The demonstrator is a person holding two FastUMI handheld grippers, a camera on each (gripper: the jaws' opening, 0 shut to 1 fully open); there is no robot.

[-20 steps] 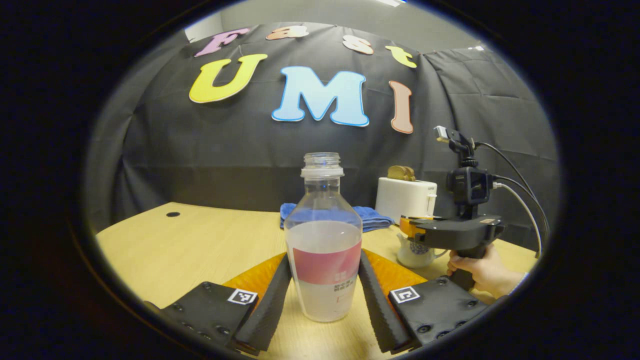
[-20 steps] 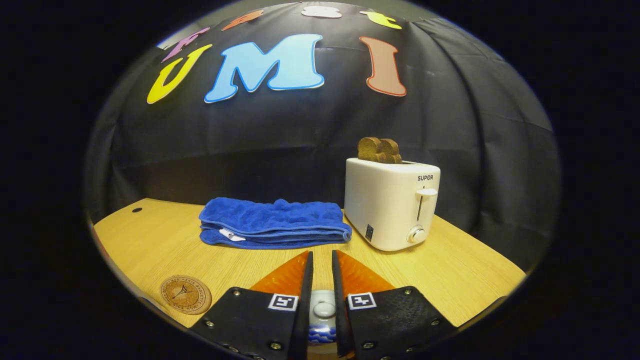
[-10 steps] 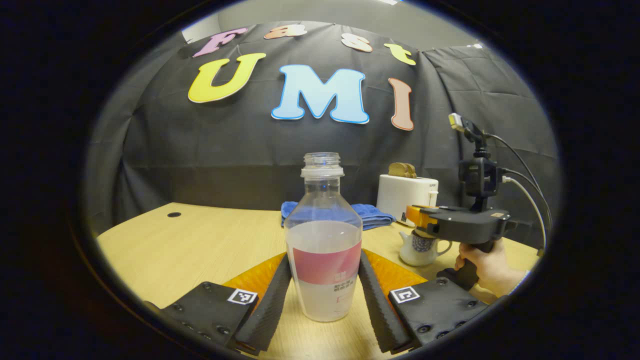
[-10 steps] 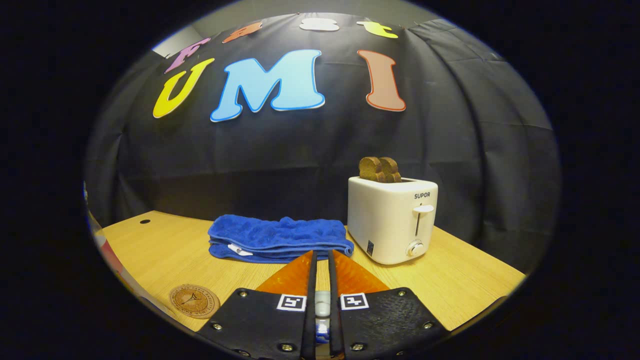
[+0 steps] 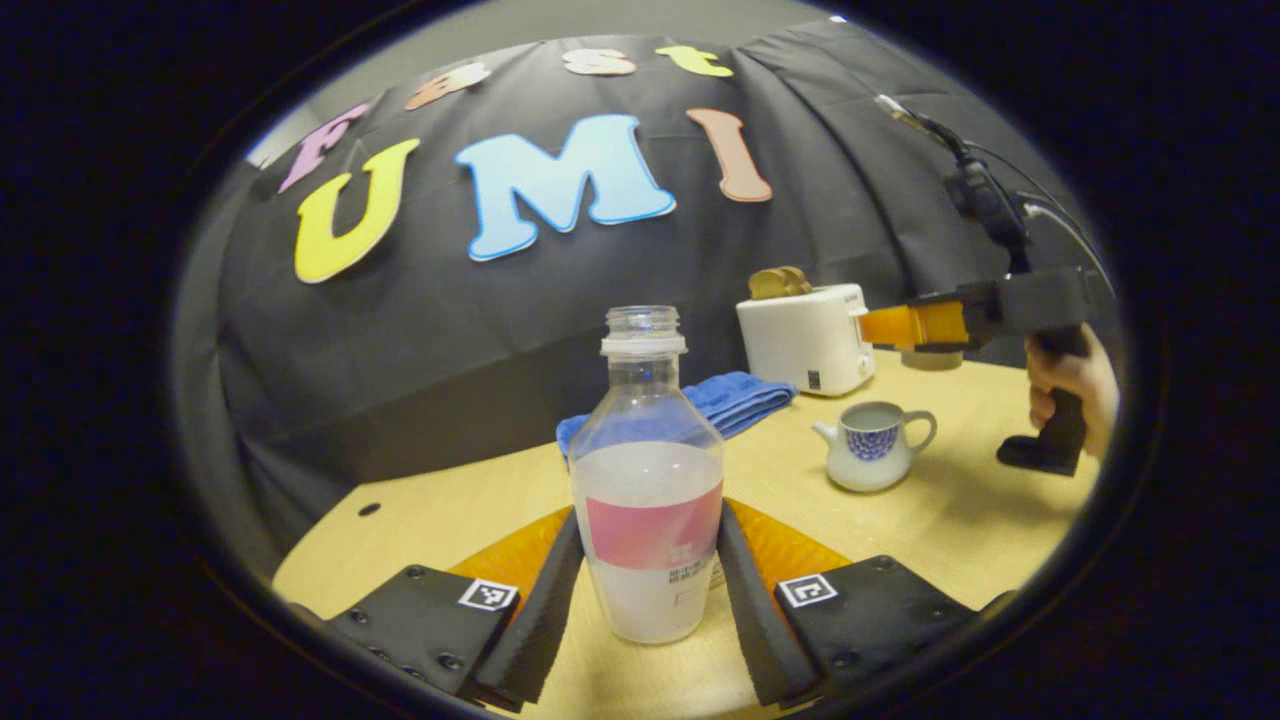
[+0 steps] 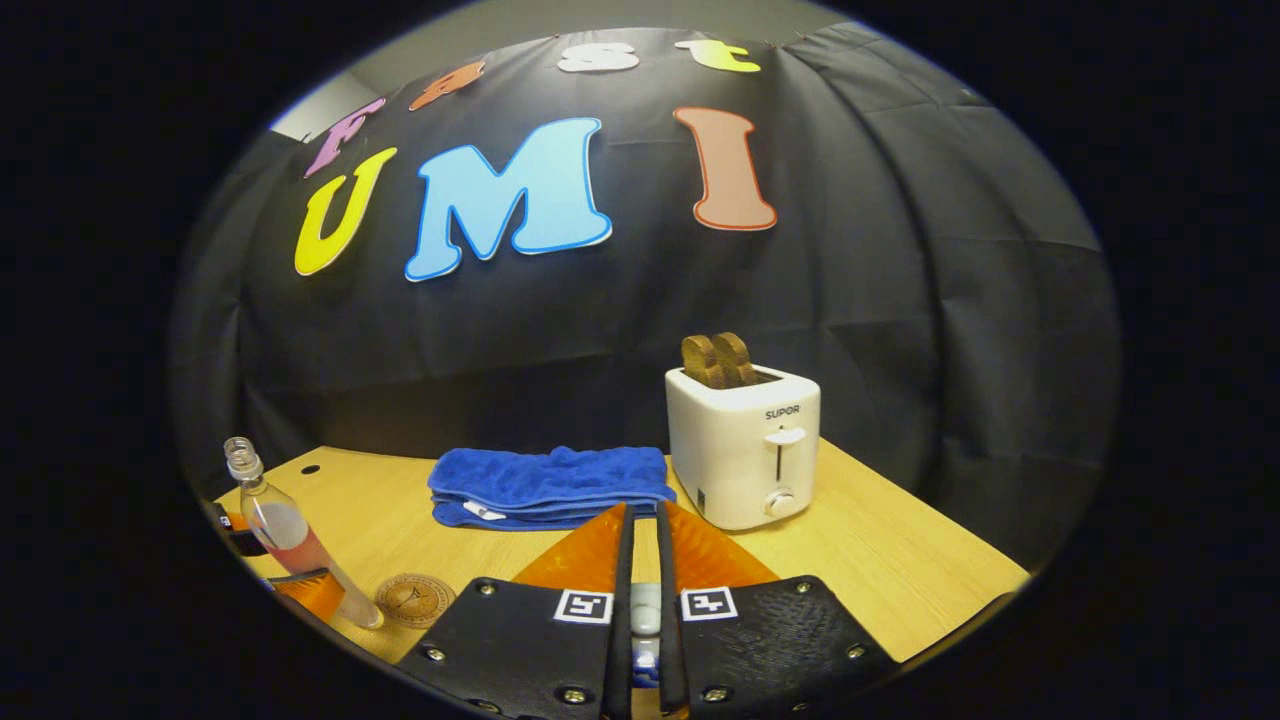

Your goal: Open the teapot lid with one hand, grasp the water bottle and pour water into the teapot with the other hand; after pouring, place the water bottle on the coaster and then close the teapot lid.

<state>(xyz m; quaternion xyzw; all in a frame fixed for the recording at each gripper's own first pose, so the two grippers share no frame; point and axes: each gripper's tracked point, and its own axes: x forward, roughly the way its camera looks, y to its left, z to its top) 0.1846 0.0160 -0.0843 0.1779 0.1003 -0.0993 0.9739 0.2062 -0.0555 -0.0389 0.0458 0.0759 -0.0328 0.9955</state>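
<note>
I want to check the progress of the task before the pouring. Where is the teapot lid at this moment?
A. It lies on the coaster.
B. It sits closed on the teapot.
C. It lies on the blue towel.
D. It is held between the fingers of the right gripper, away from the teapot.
D: the teapot stands open on the table, and the lid is pinched in the right gripper.

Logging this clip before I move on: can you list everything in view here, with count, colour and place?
Water bottle: one, clear with pink label, uncapped, between the left gripper's fingers.
Teapot: one, white with blue pattern, lid off, on the table.
Teapot lid: one, white knob, between the right gripper's fingers.
Coaster: one, brown, round, near the bottle.
Towel: one, blue, folded, beside the toaster.
Toaster: one, white, two brown bread slices in it.
Table: one, light wood.
Left gripper: gripping the bottle.
Right gripper: raised.
Hand: one, holding the right gripper's handle.
</note>
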